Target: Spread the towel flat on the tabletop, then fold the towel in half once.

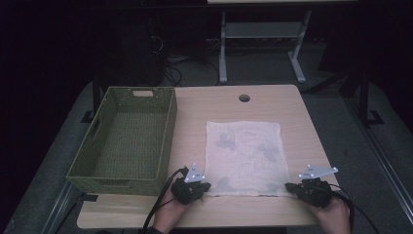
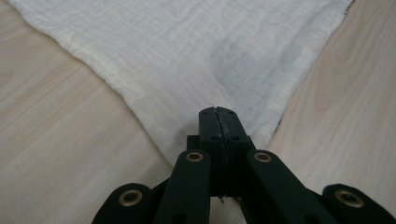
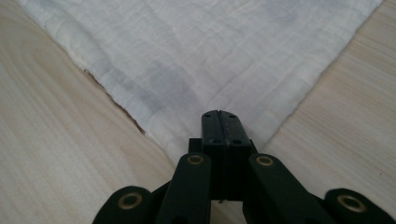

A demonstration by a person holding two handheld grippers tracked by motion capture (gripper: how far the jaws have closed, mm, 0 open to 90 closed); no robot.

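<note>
A pale cloth [image 1: 243,156] with faint grey prints lies flat on the wooden table [image 1: 304,122]. My left gripper [image 1: 205,185] sits at its near left corner. In the left gripper view the jaws [image 2: 218,114] are pressed together, the cloth [image 2: 205,51] corner runs in under them, and a thin pale line shows in the seam. At the near right corner is my right gripper [image 1: 288,185]. Its jaws [image 3: 219,116] are also shut, with the cloth [image 3: 205,51] corner ending beneath them. A hand holds each gripper from the table's near edge.
A green woven basket [image 1: 168,131] stands on the left part of the table, beside the cloth. A round cable hole [image 1: 244,98] is near the far edge. Beyond the table stand a white desk frame [image 1: 223,53] and cables on a dark floor.
</note>
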